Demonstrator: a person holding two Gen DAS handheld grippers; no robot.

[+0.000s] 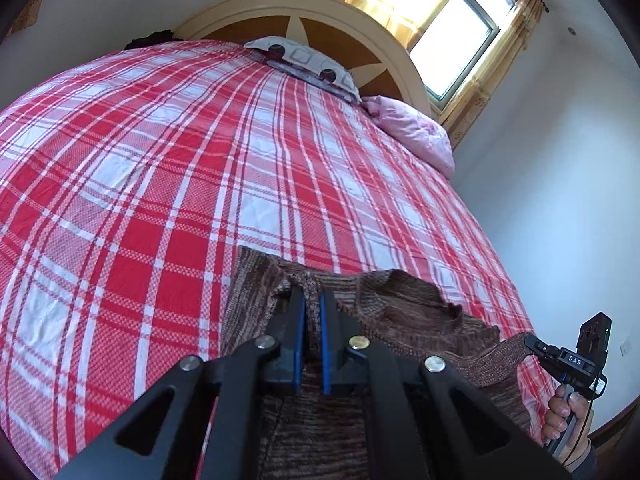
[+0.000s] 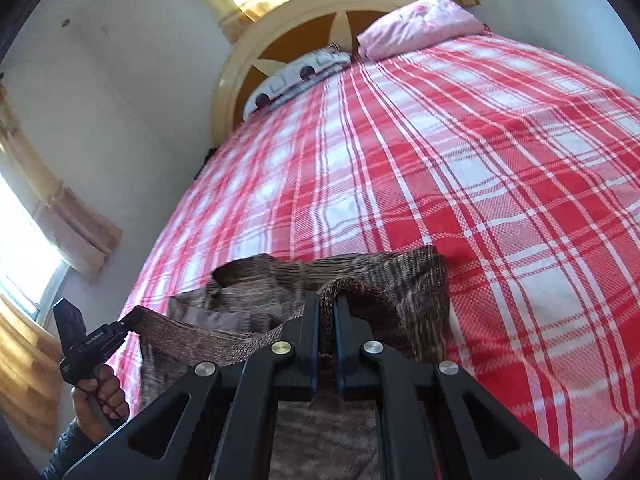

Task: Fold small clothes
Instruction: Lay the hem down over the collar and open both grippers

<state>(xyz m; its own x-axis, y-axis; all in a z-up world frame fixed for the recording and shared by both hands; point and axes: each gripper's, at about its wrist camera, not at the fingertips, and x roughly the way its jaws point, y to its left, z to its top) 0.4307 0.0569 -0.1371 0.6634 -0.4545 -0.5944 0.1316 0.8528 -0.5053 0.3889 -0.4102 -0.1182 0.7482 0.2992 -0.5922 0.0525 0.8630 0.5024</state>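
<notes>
A brown striped knitted garment (image 1: pixel 404 312) lies at the near edge of a bed with a red and white plaid cover (image 1: pixel 160 168). My left gripper (image 1: pixel 311 296) is shut on one edge of the garment. My right gripper (image 2: pixel 327 304) is shut on another edge of the same garment (image 2: pixel 260 292), which stretches between the two. The right gripper also shows at the far right of the left wrist view (image 1: pixel 534 345), held by a hand. The left gripper shows at the lower left of the right wrist view (image 2: pixel 126 325).
A patterned grey pillow (image 1: pixel 308 62) and a pink pillow (image 1: pixel 416 130) lie at the head of the bed by the rounded headboard (image 1: pixel 320 12). A window with yellow curtains (image 1: pixel 460 40) is behind. White walls flank the bed.
</notes>
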